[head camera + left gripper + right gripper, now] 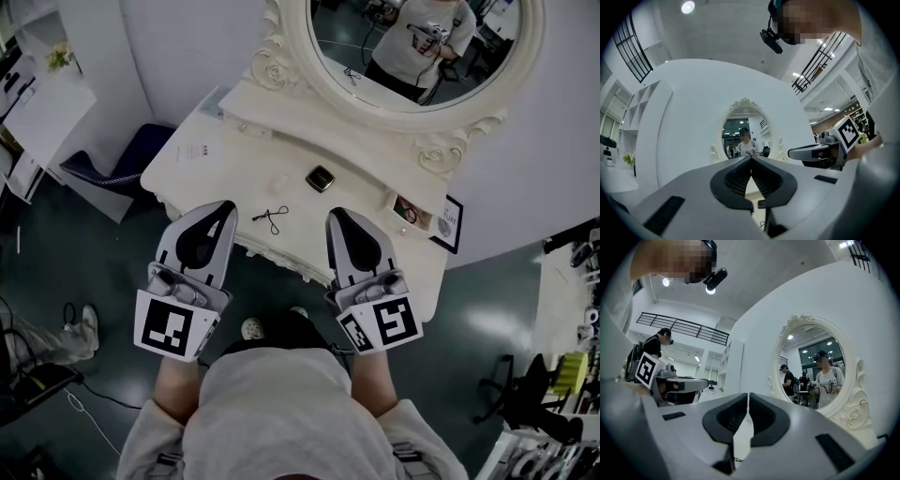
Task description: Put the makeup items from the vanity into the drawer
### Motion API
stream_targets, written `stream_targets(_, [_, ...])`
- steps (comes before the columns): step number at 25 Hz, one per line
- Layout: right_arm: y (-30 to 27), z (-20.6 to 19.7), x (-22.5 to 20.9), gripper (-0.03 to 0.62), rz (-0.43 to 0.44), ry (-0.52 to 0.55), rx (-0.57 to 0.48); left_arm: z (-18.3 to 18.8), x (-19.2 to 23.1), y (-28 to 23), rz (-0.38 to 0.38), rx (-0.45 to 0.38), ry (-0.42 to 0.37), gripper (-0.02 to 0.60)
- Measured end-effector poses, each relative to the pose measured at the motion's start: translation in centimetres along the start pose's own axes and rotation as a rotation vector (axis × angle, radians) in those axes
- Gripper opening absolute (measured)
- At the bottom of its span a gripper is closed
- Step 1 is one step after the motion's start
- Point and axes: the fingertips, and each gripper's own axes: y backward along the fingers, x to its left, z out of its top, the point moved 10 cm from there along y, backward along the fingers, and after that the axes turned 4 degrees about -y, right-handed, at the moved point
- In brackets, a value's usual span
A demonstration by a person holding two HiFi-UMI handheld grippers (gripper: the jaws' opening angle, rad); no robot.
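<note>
The white vanity (211, 155) stands in front of me under an oval mirror (412, 56). On its top lie a small dark square compact (320, 178), a thin black looped item (272, 217) near the front edge, and a small pale item (277, 184). A little tray (408, 211) with several small things sits at the right end. My left gripper (225, 208) (751, 161) hovers at the front edge, shut and empty. My right gripper (336, 217) (748, 397) is level with it, also shut and empty. The compact shows low between the left jaws, farther off. No drawer front is visible.
A framed card (448, 223) leans at the vanity's right end. A dark blue chair (122, 159) and white shelving (37, 103) stand to the left. Cables lie on the dark floor at left, and racks with gear (553, 394) crowd the right.
</note>
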Motion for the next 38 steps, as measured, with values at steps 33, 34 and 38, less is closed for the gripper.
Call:
stream_targets(33, [-6.0,-4.8,-9.8,0.025,-0.014,-0.065,0.191,-17.0,0.9,-20.0,-0.208,0.455,0.084,0.089])
stream_targets(34, [-6.1,-4.9,-10.0,0.025,-0.014,-0.067,0.197,-17.5,0.8,-20.4,-0.212,0.475,0.084,0.094])
stream_targets(38, [-6.3,-5.5,-11.1,0.025,-0.016,-0.077,0.212,-19.4,0.4,-21.7,-0.226,0.548,0.077,0.115])
